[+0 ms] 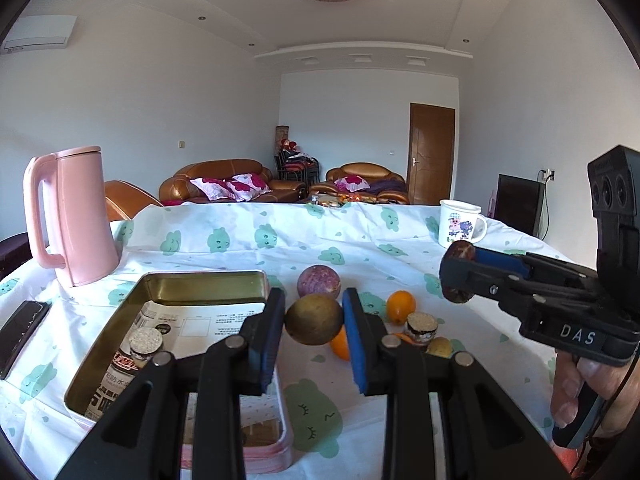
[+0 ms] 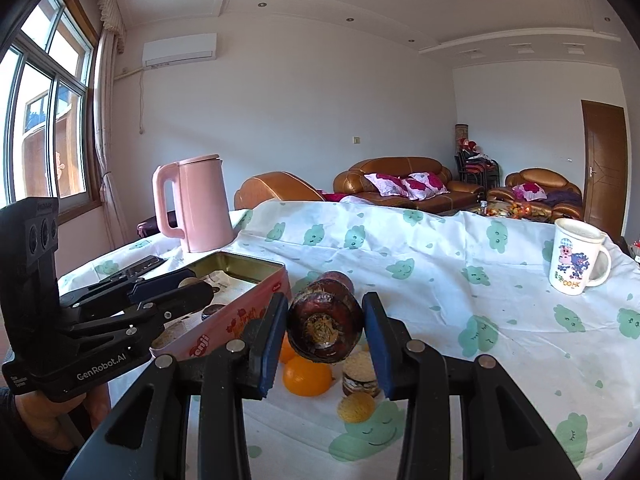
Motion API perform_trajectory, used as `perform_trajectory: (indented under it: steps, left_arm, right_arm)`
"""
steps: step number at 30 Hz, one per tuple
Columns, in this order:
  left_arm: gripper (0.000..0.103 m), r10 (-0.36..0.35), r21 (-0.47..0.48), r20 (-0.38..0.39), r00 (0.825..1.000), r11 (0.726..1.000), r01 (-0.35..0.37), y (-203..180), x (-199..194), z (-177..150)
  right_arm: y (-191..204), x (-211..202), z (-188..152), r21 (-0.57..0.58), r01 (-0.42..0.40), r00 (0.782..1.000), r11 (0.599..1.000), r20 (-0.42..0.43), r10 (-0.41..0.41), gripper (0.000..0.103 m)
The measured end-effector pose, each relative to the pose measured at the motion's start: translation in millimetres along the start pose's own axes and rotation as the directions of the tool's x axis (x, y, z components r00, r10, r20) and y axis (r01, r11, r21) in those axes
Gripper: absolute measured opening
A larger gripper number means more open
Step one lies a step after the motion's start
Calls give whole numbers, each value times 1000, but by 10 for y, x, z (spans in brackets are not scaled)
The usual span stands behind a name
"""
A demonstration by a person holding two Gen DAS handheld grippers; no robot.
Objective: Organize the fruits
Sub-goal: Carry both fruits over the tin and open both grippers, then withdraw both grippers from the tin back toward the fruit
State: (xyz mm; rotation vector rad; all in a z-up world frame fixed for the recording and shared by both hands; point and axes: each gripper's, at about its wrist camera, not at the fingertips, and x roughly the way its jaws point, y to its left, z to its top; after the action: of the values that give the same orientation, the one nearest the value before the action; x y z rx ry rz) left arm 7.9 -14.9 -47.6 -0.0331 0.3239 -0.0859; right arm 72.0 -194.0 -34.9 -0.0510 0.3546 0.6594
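Note:
My left gripper [image 1: 314, 322] is shut on a round olive-brown fruit [image 1: 314, 319], held above the cloth just right of the pink tin [image 1: 256, 462]. My right gripper [image 2: 325, 326] is shut on a dark maroon fruit piece [image 2: 325, 326], held above the loose fruit; it also shows in the left wrist view [image 1: 458, 276]. On the cloth lie a purple round fruit [image 1: 319, 281], oranges [image 1: 401, 306] [image 2: 307, 376], a cut dark piece [image 1: 421, 328] [image 2: 361, 374] and a small yellow fruit [image 2: 356, 408]. The tin holds another cut piece [image 1: 145, 344].
A pink kettle [image 1: 76, 216] stands at the back left behind the tin. A white cartoon mug [image 2: 576, 262] stands at the far right. A dark flat object [image 1: 20, 328] lies at the left edge. Sofas stand beyond the table.

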Motion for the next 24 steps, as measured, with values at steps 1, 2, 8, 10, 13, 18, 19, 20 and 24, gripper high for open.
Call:
perform_trajectory:
  steps: [1,2,8,10,13,18,19,20,24]
  left_arm:
    - [31,9,-9,-1,1000,1000,-9,53,-10,6]
    - [31,18,-17,-4,1000,1000,-18,111,-16,13]
    - [31,104,-86,-33,994,991,-106,599,-45,65]
    - [31,132,-105,-57,990,985,-137,765,-30,72]
    - [31,154,-125,-91,984,979,-164,966,-11,59]
    - [31,141,-139,-148,979,977,-162,1137,77,6]
    - [31,139,-140,-157,978,977,-162,1151,91,-9]
    - [31,140,-137,-166,976,977,-163,1156,109,-25]
    - [31,136,-129,-197,971,978,-164,1163,168,-70]
  right_arm:
    - [44,39,30,-2,-11,1000,1000,-7,11,41]
    - [86,80,62,-4,-21,1000,1000,-14,21,41]
    - [444,336,262,-58,-87,995,995,-59,84,41]
    - [580,445,308,-83,-107,992,991,-82,100,41]
    - [768,615,330,-116,-138,985,984,-116,125,41]
    - [1006,915,226,-146,-180,968,973,-200,149,41]
    - [1044,954,192,-152,-184,965,971,-216,149,41]
    - [1072,998,164,-158,-188,962,969,-231,148,41]
    - [1173,1152,57,-175,-192,948,966,-286,137,41]
